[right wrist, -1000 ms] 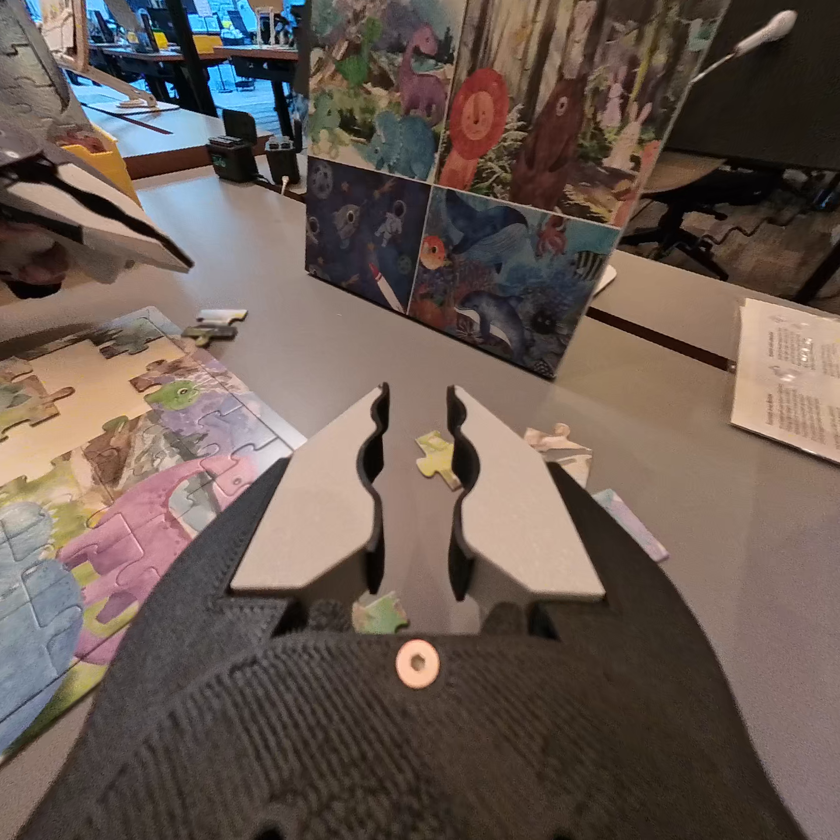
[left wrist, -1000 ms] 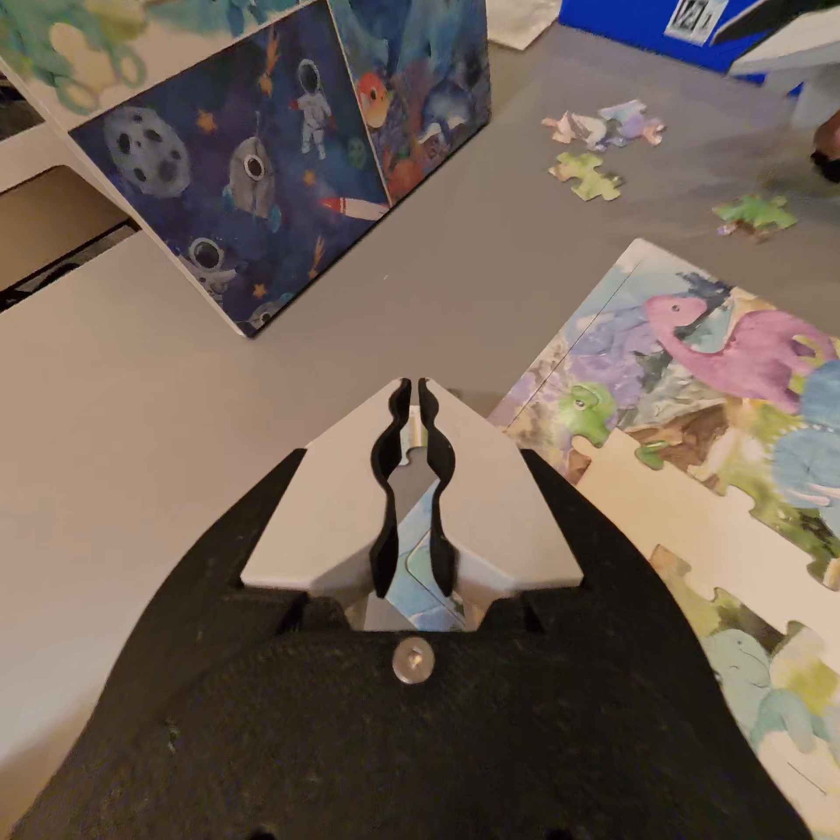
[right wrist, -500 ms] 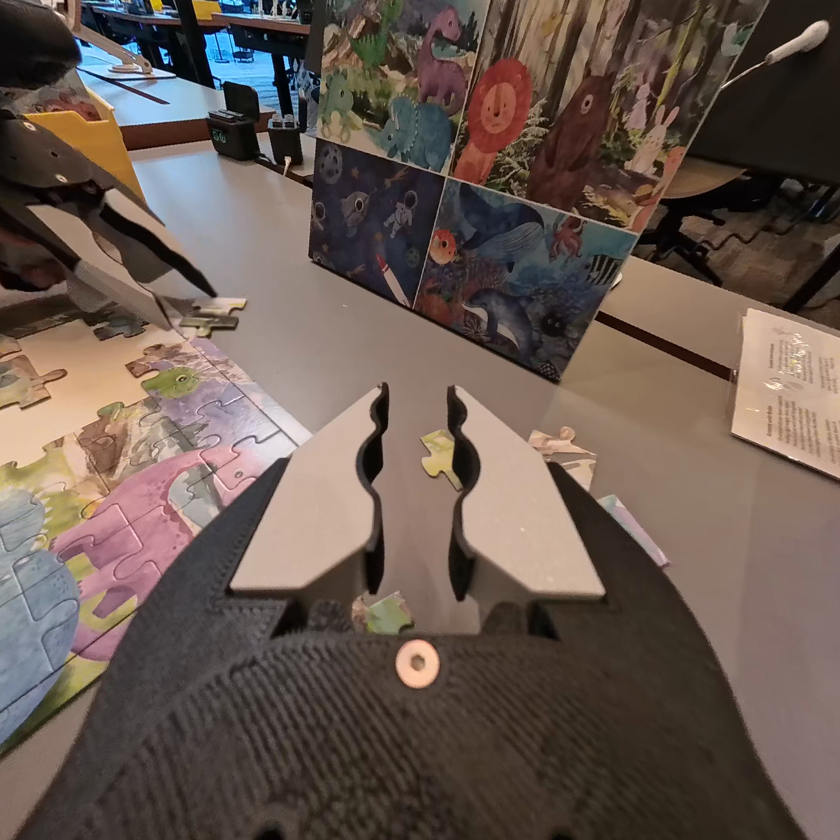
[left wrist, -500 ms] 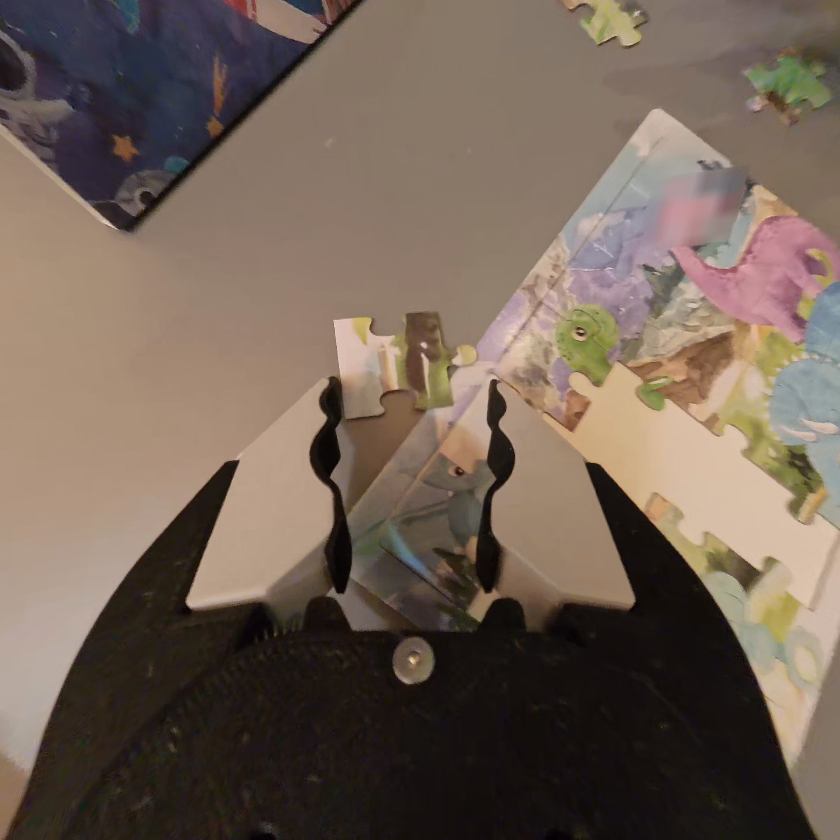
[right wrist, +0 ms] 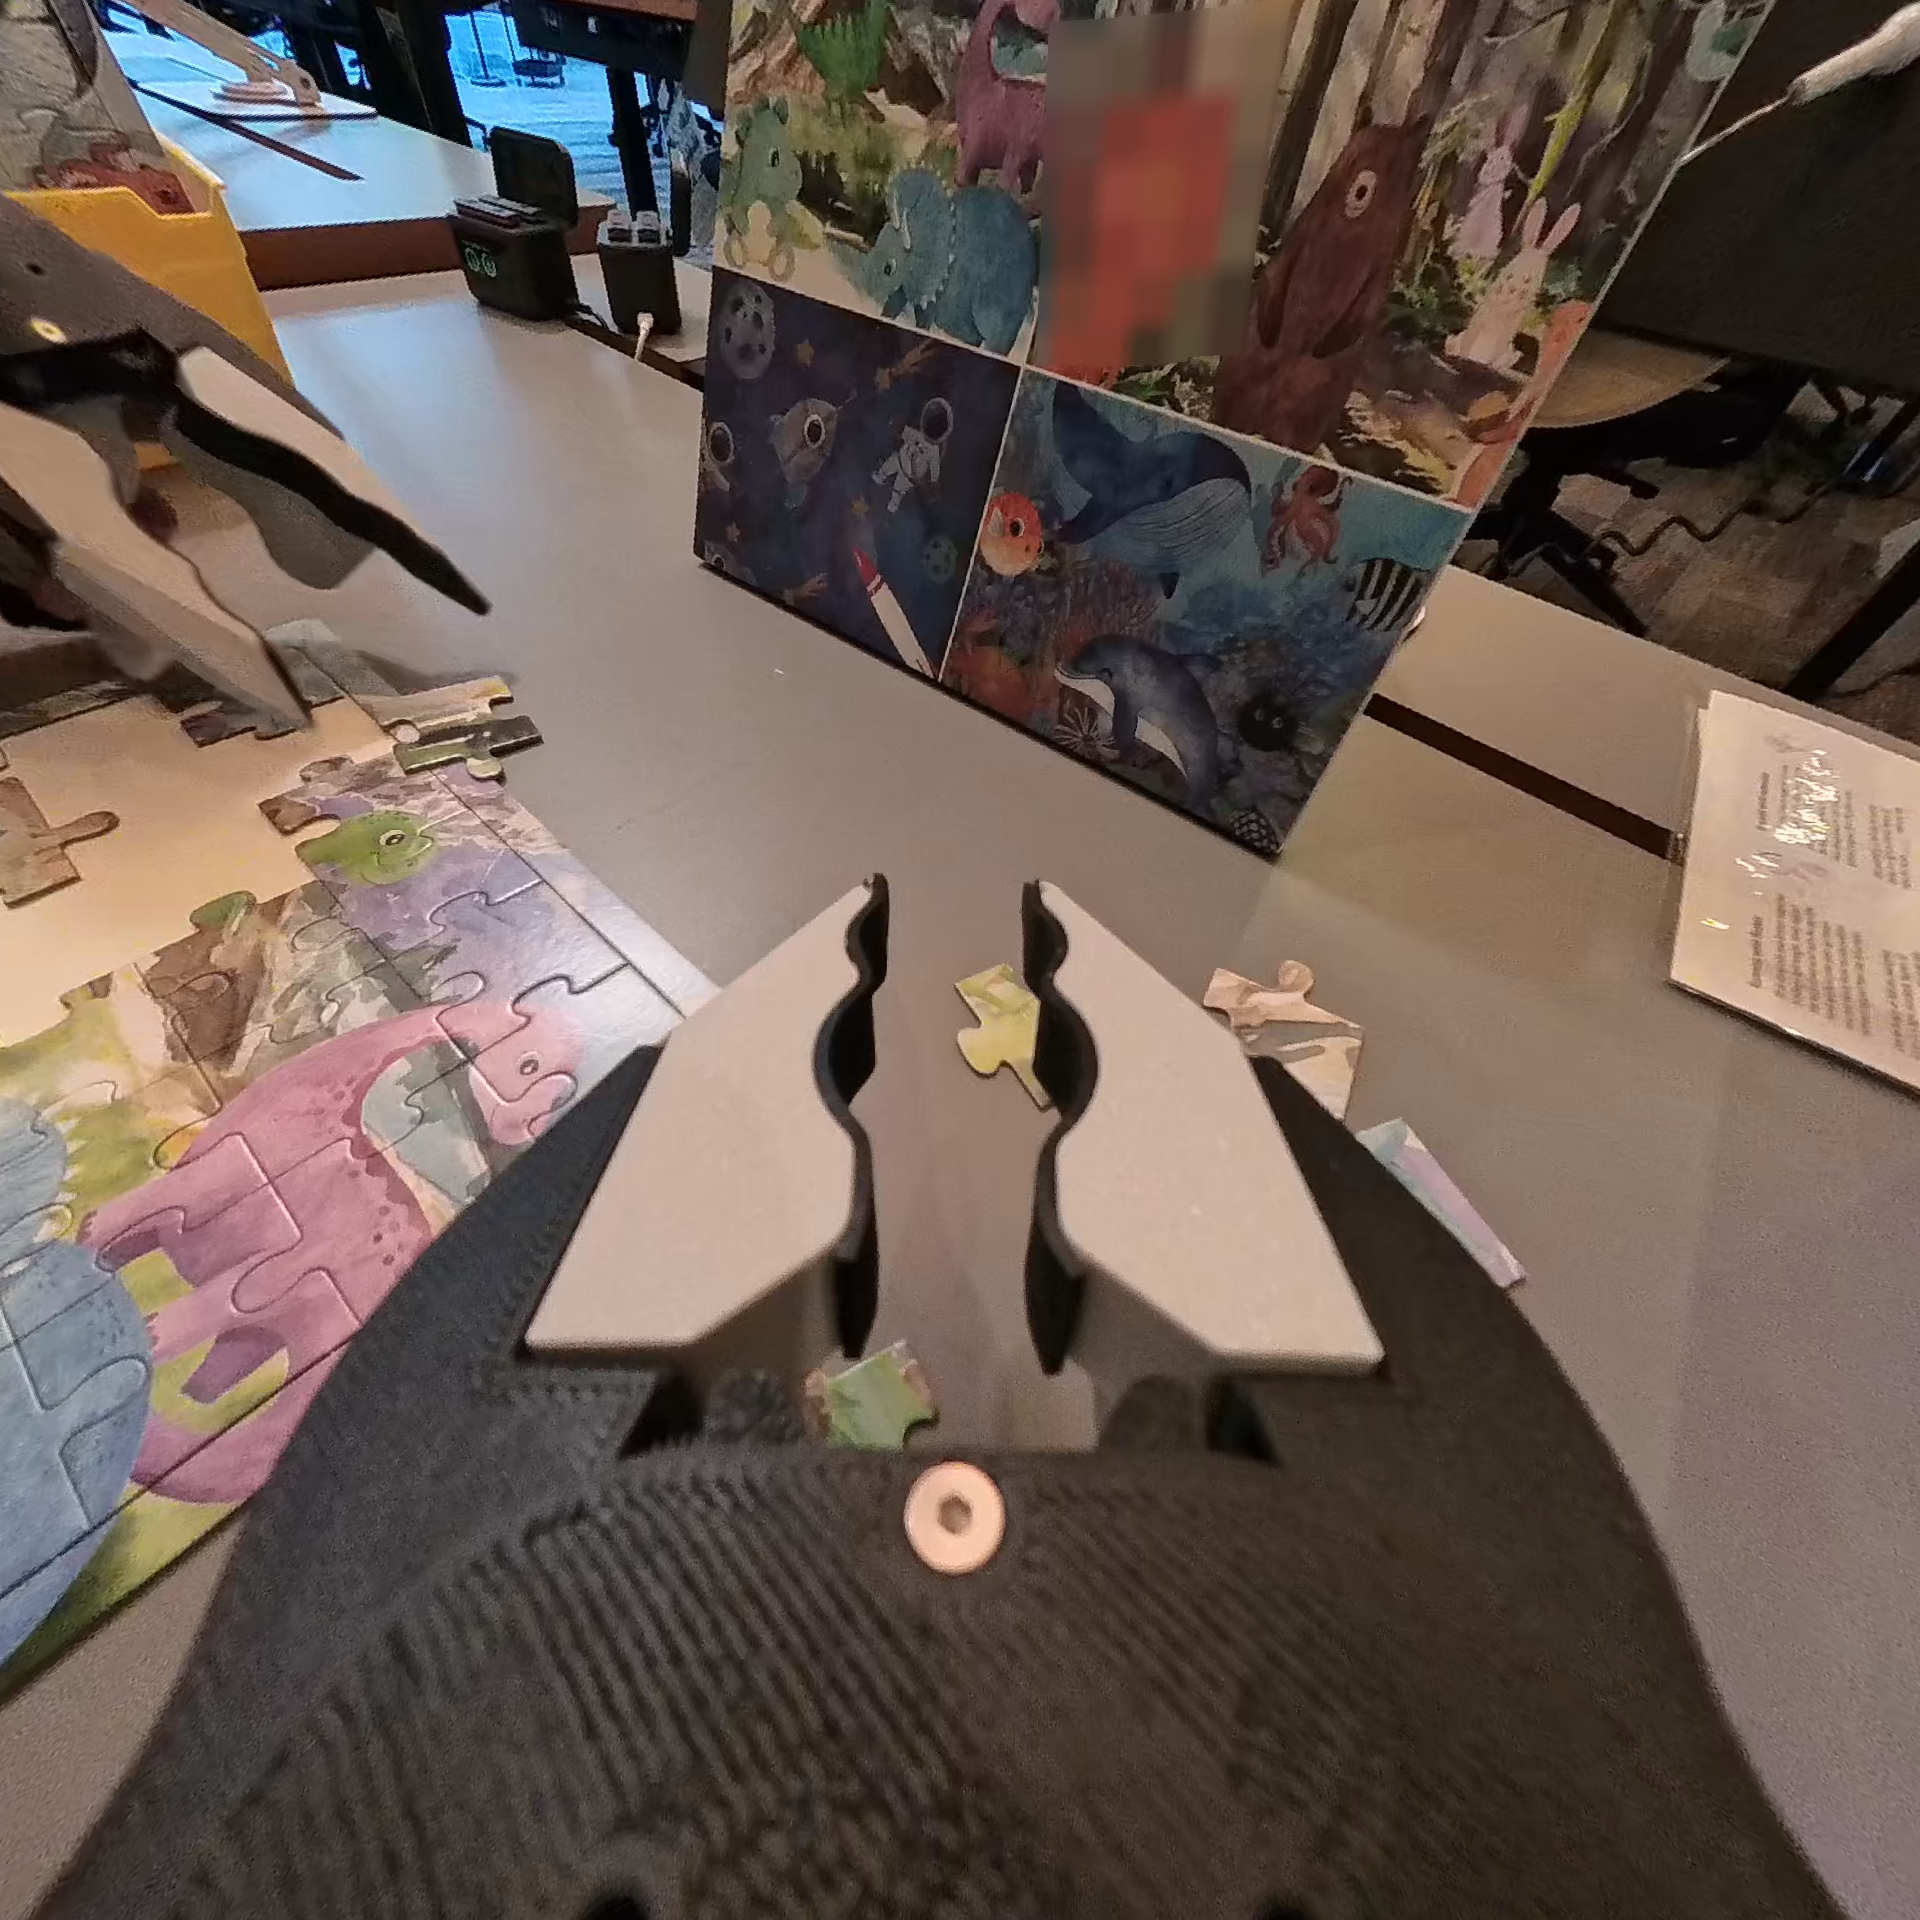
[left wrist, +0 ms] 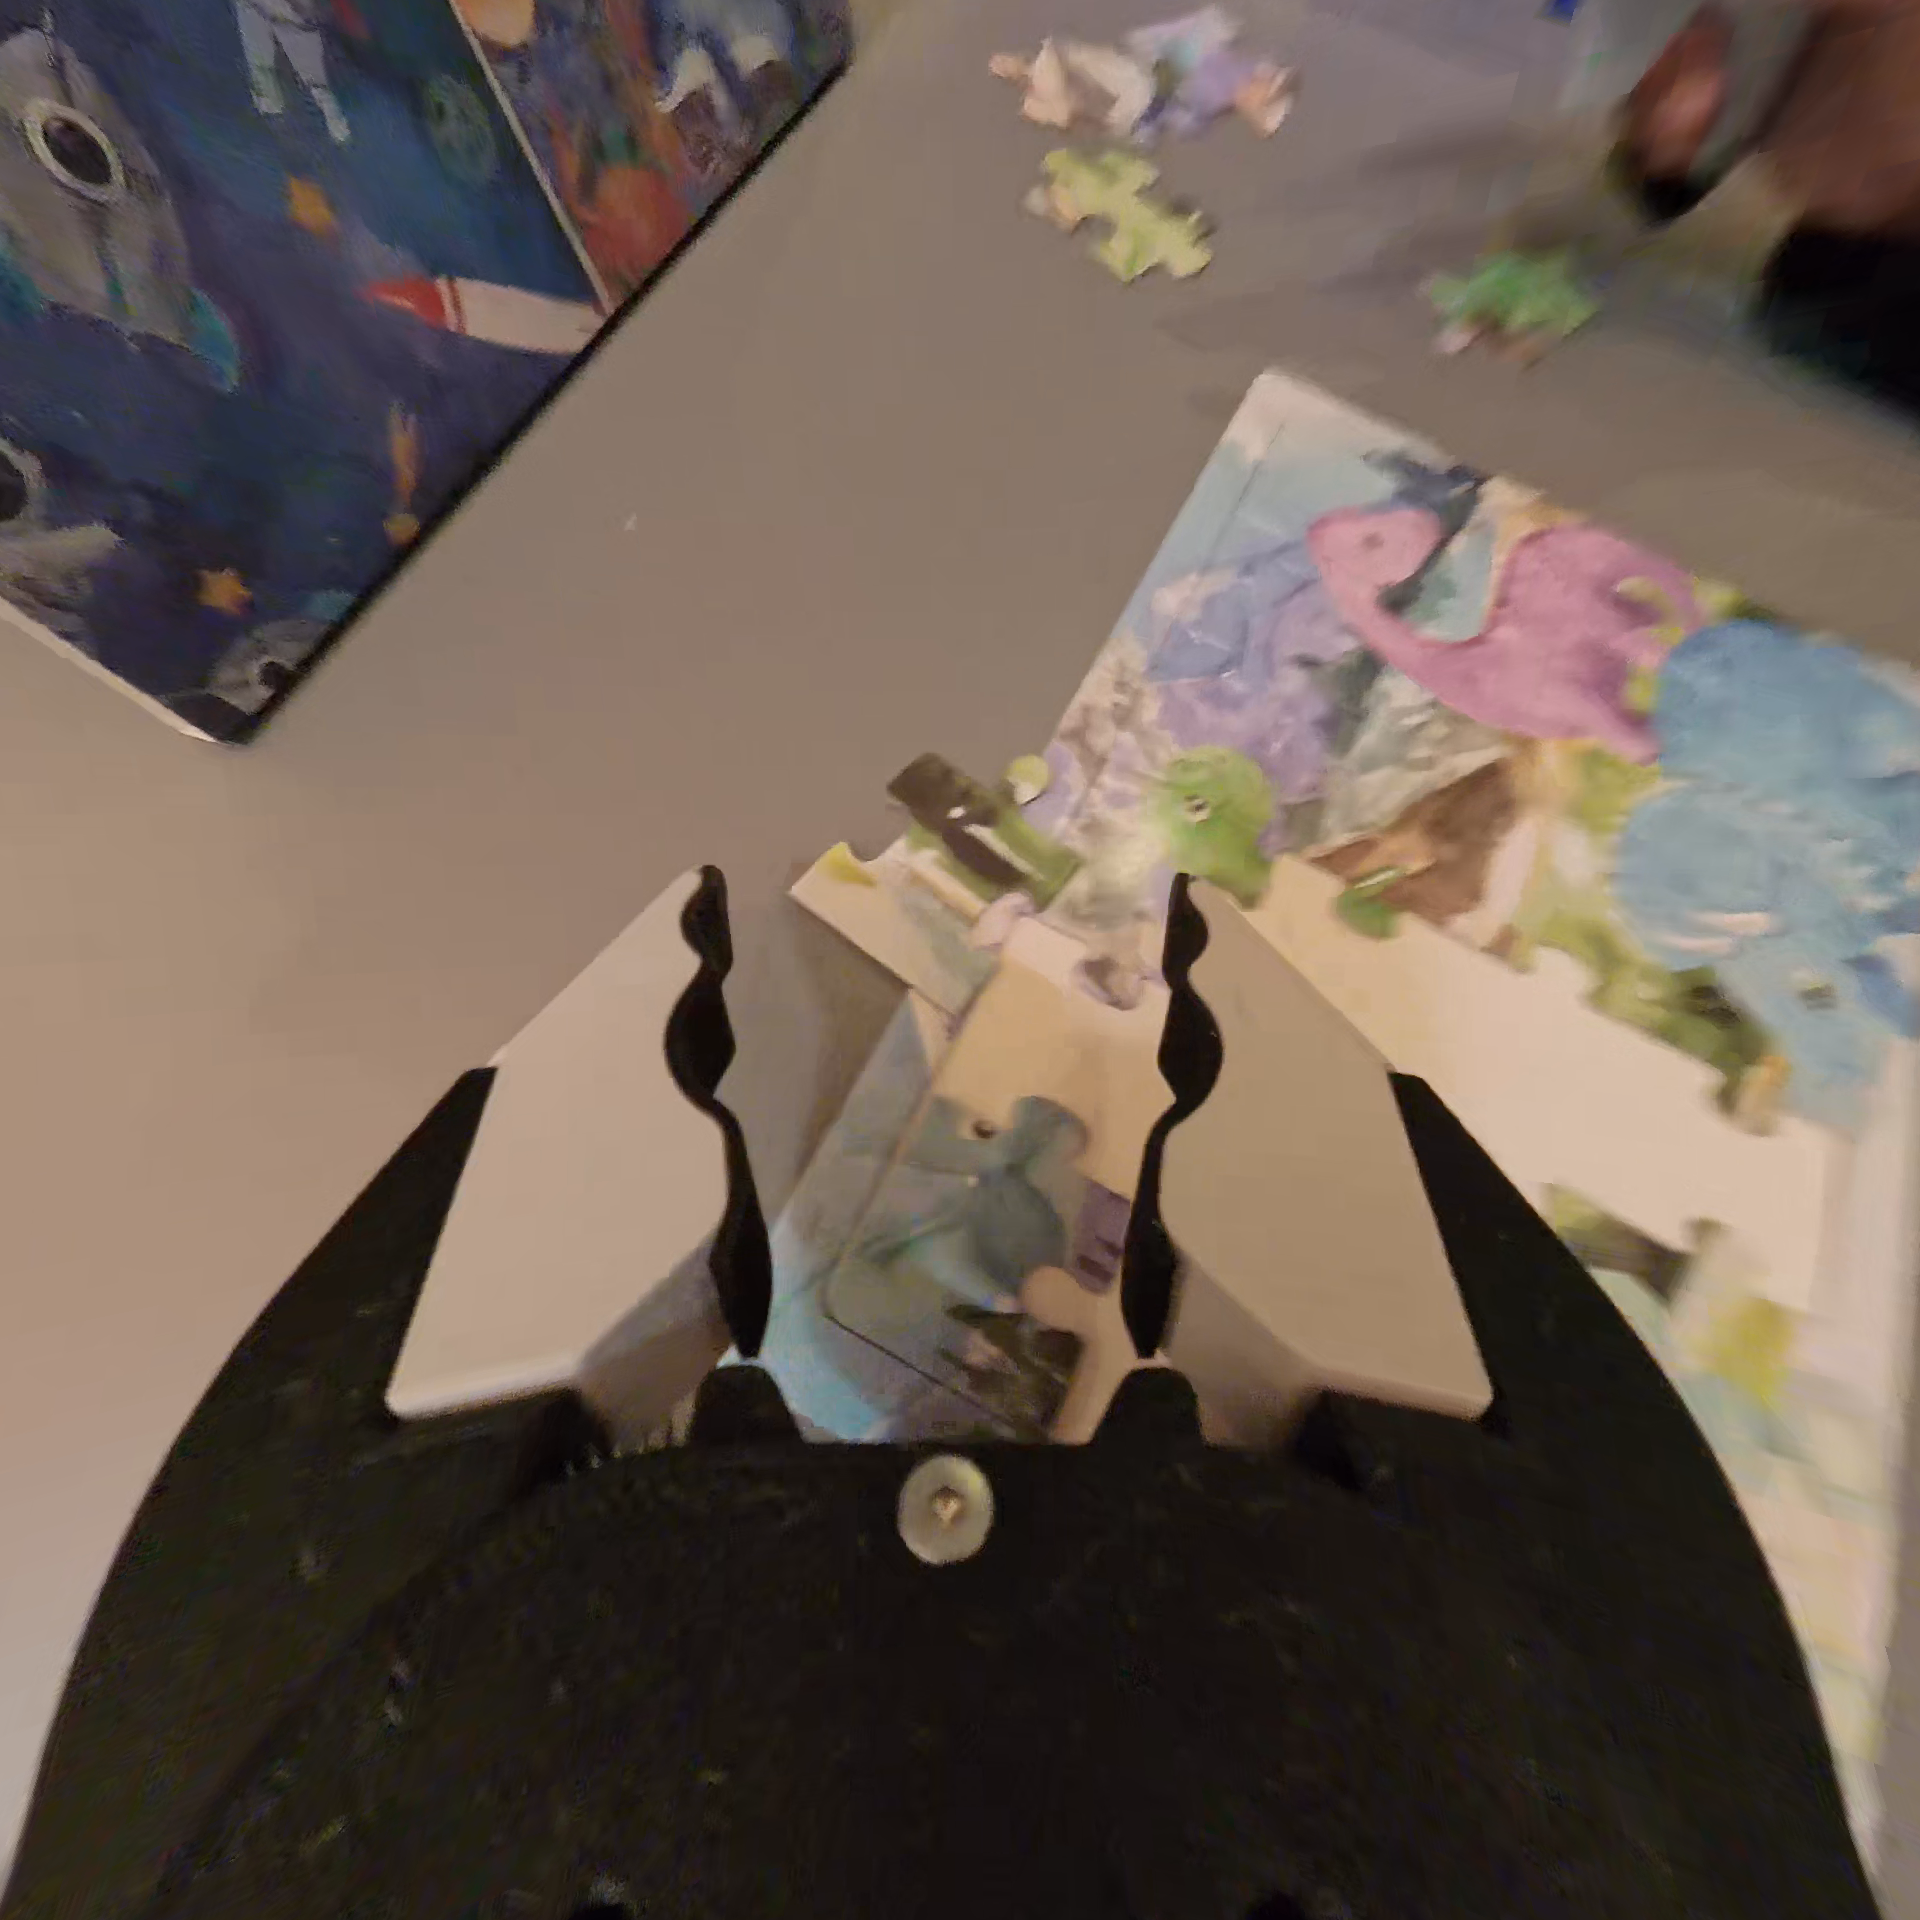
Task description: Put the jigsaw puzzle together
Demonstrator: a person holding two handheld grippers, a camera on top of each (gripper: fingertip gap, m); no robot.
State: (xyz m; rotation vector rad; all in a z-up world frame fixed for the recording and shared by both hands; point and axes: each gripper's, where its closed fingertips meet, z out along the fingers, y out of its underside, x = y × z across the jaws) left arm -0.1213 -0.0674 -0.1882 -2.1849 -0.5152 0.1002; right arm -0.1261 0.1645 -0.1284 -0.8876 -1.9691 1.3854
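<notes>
The dinosaur puzzle (left wrist: 1507, 665) lies partly filled on its board, with a bare cream patch (left wrist: 1382, 1049) in the middle. My left gripper (left wrist: 945, 888) is open and empty above the board's near-left corner. A loose piece of white, dark and green (left wrist: 940, 826) lies just beyond its tips, at the board's edge. In the right wrist view the left gripper (right wrist: 281, 665) points down at the board (right wrist: 312, 987) beside that piece (right wrist: 462, 727). My right gripper (right wrist: 956, 899) is slightly open and empty over the table. A yellow-green piece (right wrist: 992, 1023) lies under it.
The picture-covered puzzle box (right wrist: 1039, 468) stands upright behind. More loose pieces (right wrist: 1283, 1013) (right wrist: 868, 1403) lie around the right gripper, and others (left wrist: 1127, 213) show far off in the left wrist view. A printed sheet (right wrist: 1808, 883) lies right. A yellow bin (right wrist: 156, 239) stands far left. My hands' fingertips stand some 25 cm from each other. The yellow-green piece (right wrist: 992, 1023) lies some 8 cm from my right tips, 25 cm from my left tips. The left camera catches it too, in the left wrist view (left wrist: 1165, 240).
My left gripper went from shut to wide open, let the white, dark and green piece go and it now lies by the board's corner. The right gripper has hardly moved.
</notes>
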